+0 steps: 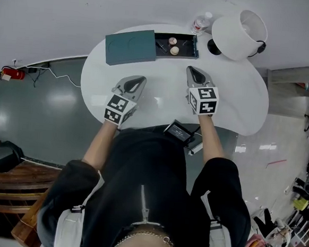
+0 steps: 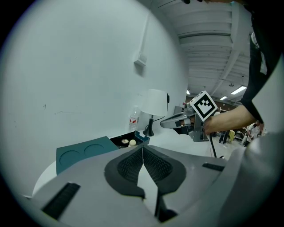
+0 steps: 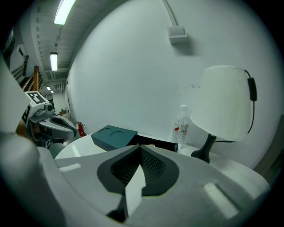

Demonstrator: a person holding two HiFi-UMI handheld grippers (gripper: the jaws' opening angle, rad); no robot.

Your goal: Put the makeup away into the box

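A person leans over a white rounded table with a gripper in each hand. At the far right of the table stands a white table lamp with a broad shade and a black base. At the far edge lies a flat teal rectangular cover with two shallow round recesses. Its right end meets a shallow open box with teal walls and a dark inside.

The left gripper and the right gripper are over the middle of the table, side by side and well apart, both on the person's side of the box and clear of it. The left one's tip aims towards the cover and the right one's tip towards the box's right end. In each gripper view the ribbed black pads are pressed together with nothing between them.

A small black device with a cable sits at the table's near edge. A clear plastic water bottle with a red label stands behind the box, beside the lamp. The makeup is two small round pale pieces lying inside the box, near its middle, far ahead of both sets of jaws.
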